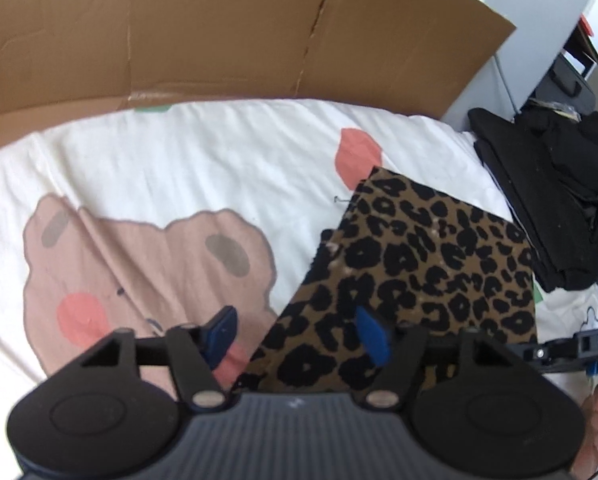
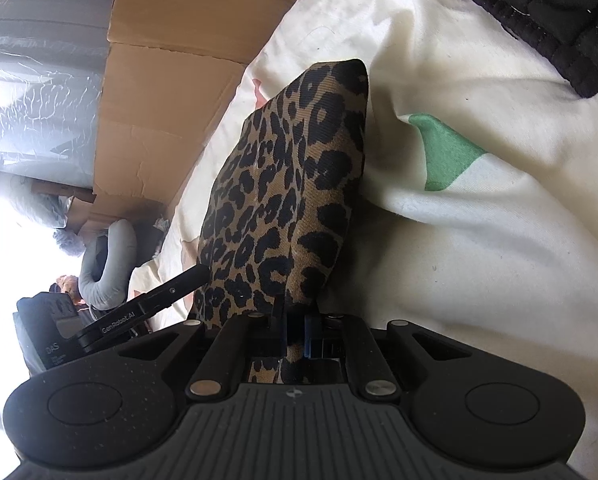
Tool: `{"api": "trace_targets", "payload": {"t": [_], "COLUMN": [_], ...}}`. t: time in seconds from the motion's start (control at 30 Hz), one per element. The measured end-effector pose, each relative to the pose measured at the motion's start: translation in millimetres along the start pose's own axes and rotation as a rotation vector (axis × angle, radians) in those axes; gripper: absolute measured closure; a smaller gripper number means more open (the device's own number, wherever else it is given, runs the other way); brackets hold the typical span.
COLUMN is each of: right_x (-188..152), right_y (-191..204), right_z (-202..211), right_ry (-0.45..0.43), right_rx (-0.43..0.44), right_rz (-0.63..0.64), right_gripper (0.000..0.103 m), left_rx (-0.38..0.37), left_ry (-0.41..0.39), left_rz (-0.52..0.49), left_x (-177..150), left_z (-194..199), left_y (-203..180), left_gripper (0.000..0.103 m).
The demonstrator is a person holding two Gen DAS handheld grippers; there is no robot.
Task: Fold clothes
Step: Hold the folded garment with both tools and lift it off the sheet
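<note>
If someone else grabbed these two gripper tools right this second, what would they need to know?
Left gripper: open, holding nothing, hovering over the near edge of the leopard-print folded cloth.
Right gripper: shut on the leopard-print cloth's edge, lifting that part up off the bed.
The cloth sits on the white cartoon-print bedsheet, beside a pile of black folded clothes.
Done: the cloth already looks folded into a compact shape.
Left: probably finish or neaten this fold and lay it flat; whether more garments wait cannot be told.
</note>
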State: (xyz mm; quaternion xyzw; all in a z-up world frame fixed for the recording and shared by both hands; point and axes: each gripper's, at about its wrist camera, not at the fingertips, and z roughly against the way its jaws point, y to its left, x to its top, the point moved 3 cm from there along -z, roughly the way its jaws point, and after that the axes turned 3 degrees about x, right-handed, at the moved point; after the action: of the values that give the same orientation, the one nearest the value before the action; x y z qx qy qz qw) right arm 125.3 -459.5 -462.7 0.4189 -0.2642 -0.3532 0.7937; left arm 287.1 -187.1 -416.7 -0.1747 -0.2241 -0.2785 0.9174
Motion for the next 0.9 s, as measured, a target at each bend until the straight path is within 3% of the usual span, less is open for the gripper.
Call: {"api": "trace_targets", "payload": {"t": [0.17,0.2,0.27,0.33,0.4,0.6,0.63,0.67,0.7,0.9], "right_x": [1.4,1.4,0.7,0.0,-0.3,-0.2,0.1,0.4,0.6,3.7], "right_y": [1.2,0.5,-1.4,-4.1,-8.3,-17.4,-18.1,-18.9,-19.6,-10.1], "right_z": [-1.1,-0.9,1.2,2.3,0.3,-7.9,-9.7,-11.5,-13.3,-7.8], "right_ry": [0.004,0.004,-0.009,-0.021,-0.025,-0.034,-0.035,-0.036,-0.036,-0.039], "right_rx": [0.006,0.009,0.023,0.037,0.047,0.064,0.064,0.065,0.065,0.048], "right_rz": [0.000,-0.007,-0.016,-0.025,-0.038,-0.084,-0.093,-0.103,-0.112,-0.078], "right_gripper": [0.090,0.087,0.060,0.051,0.050,0.054,0.065,0.086,0.092,0.098], "left_rx": [-0.028,-0.029,-0.031,-0.038,-0.046,-0.063,-0.067,-0.070,-0.072,-0.085], "left_ry": [0.001,-0.001,-0.001,-0.001,0.000,0.001,0.002,0.003,0.003,0.016], "left_rz": [0.004,0.000,0.001,0.010,0.020,0.029,0.035,0.041,0.047,0.083], "left_x": [-2.4,-2.8,-3.1,-3.2,-3.5,-4.6,-4.6,-5.1,-5.6,-5.4], "left_z": [-2.2,-2.5,-3.4,-4.5,-5.7,-7.5,-7.7,-7.9,-8.0,-8.4], "left_y": [1.5,0.9,1.8,3.8,5.9,8.6,9.2,9.5,9.7,11.6], "left_gripper": [0.065,0.065,0.067,0.067,0.067,0.067,0.067,0.068,0.068,0.068]}}
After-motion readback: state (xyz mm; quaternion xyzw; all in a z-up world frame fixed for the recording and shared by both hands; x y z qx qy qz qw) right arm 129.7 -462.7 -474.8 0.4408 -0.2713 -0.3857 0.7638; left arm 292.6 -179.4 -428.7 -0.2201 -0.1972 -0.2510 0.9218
